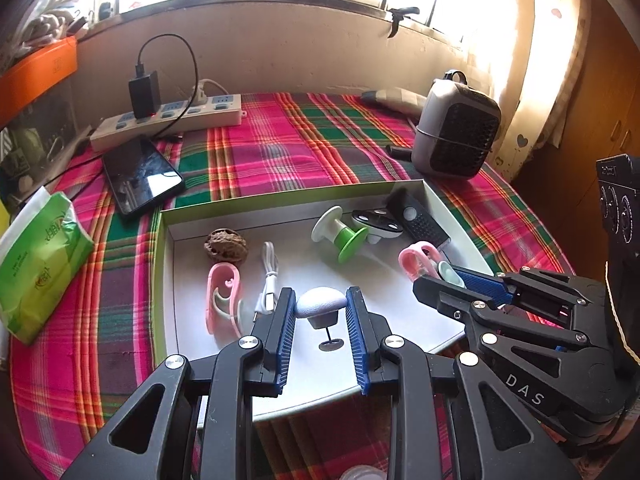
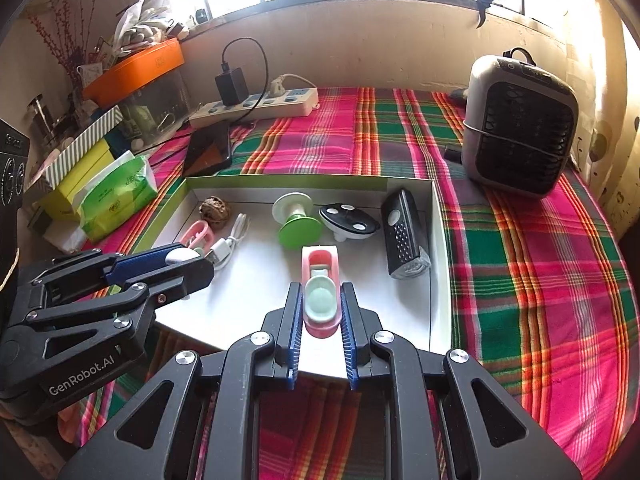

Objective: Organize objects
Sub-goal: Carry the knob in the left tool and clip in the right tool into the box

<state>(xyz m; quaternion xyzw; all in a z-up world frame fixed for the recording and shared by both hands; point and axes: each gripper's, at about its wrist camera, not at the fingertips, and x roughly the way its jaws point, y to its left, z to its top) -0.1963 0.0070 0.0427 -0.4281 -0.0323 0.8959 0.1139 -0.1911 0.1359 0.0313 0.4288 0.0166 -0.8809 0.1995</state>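
While both tongs grip — left point(image 1: 320, 312) on mushroom toy point(image 1: 322, 305), right point(image 2: 320, 316) on pink clip point(image 2: 320, 300) — box point(image 2: 438, 232) holds walnut point(image 2: 215, 210), cable point(image 2: 230, 244), spool point(image 2: 298, 220).

Tray point(image 2: 438, 240) sits near the front edge of the surface point(image 2: 520, 280), overhanging it a bit. Inside, along the back wall, L to R: walnut point(image 2: 215, 210), spool point(image 2: 298, 220), disc w/ three dots point(image 2: 349, 220), and grater-like block point(image 2: 404, 236) against the right wall. Cable point(image 2: 230, 242) just in front of the walnut, clip point(image 1: 222, 300) left of it. Behind the tray: phone point(image 1: 140, 178) toward the back-left corner, power strip point(image 1: 168, 120) behind that w/ charger point(image 1: 144, 94) plugged in. Fan point(image 2: 520, 128) at back-right. Tissue pack point(image 1: 40, 264) on the left edge.
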